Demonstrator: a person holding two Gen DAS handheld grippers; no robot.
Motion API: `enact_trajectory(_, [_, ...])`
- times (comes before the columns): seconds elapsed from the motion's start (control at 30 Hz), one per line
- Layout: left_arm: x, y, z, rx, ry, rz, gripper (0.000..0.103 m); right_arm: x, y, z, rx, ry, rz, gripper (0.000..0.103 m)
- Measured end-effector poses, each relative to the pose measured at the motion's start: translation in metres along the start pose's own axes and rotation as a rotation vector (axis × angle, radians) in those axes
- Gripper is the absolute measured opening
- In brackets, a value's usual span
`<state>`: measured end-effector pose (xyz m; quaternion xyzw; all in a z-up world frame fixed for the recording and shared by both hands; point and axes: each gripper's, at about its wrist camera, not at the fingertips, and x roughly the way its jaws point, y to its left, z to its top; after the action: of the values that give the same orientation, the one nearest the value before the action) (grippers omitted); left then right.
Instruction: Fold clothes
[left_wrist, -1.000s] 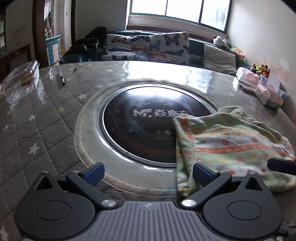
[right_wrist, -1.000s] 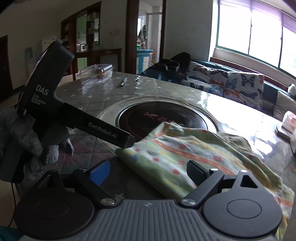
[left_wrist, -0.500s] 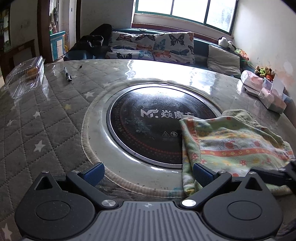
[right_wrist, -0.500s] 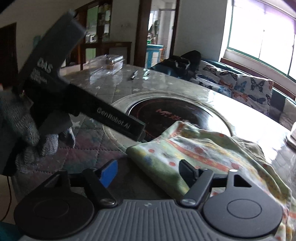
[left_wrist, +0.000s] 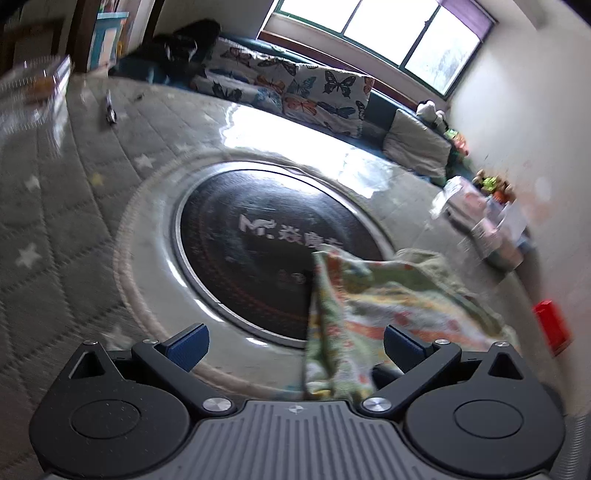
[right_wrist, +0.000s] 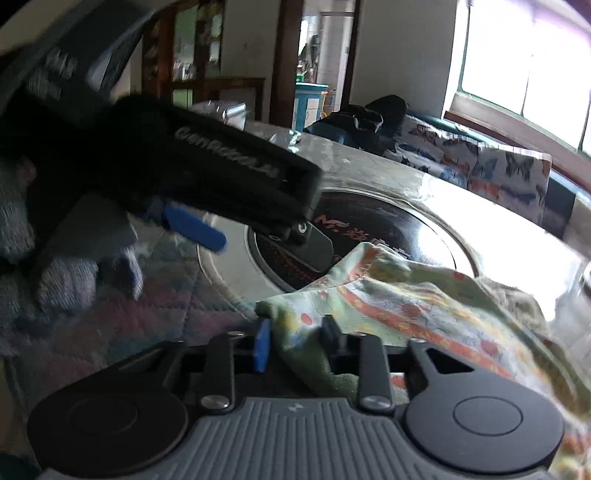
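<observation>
Right gripper (right_wrist: 295, 341) clamped on near corner of floral cloth (right_wrist: 424, 291), lying rumpled across edge of induction hob (left_wrist: 266, 254) on round table (left_wrist: 55, 221); left gripper (left_wrist: 293, 341) spread wide. Soft, light, limp: best taken by corners.

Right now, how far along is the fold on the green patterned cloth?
Early. Done: the green patterned cloth with orange stripes lies bunched on the round table, partly over the black glass cooktop; no neat fold shows. In hand: the right gripper is closed on a near edge of it. The left gripper is open, with cloth between its fingers. Left: grip that side, then fold and flatten.
</observation>
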<state>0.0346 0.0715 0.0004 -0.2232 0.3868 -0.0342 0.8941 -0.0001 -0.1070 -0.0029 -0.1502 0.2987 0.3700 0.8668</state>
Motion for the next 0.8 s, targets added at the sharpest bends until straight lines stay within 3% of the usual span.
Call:
enact_trajectory(0.17, [0.01,-0.002,0.005,-0.092,0.041,-0.079,0.101,-0.023,-0.018,0.001,0.111,-0.052,0.065,0.012])
enact_trajectory(0.2, [0.013,-0.003,0.005,-0.11,0.053,-0.097,0.099,-0.028,-0.021,0.001,0.133,-0.063,0.08,0.005])
enact_trajectory(0.37, [0.014,-0.001,0.01,-0.15,0.056,-0.106,0.093,-0.044,-0.028,-0.005,0.125,-0.069,0.076,0.004])
enact_trajectory(0.47, [0.013,0.001,0.013,-0.164,0.049,-0.097,0.093,-0.036,-0.018,-0.007,0.061,-0.047,0.066,0.02])
enact_trajectory(0.53, [0.011,0.003,0.015,-0.174,0.044,-0.091,0.093,-0.028,-0.012,-0.006,0.028,-0.031,0.064,0.036])
enact_trajectory(0.6, [0.007,0.007,0.016,-0.167,0.04,-0.076,0.094,-0.018,-0.004,-0.004,-0.006,-0.019,0.049,0.04])
enact_trajectory(0.8, [0.012,0.012,0.011,-0.19,0.061,-0.087,0.094,0.008,0.014,-0.001,-0.08,0.011,0.009,0.039])
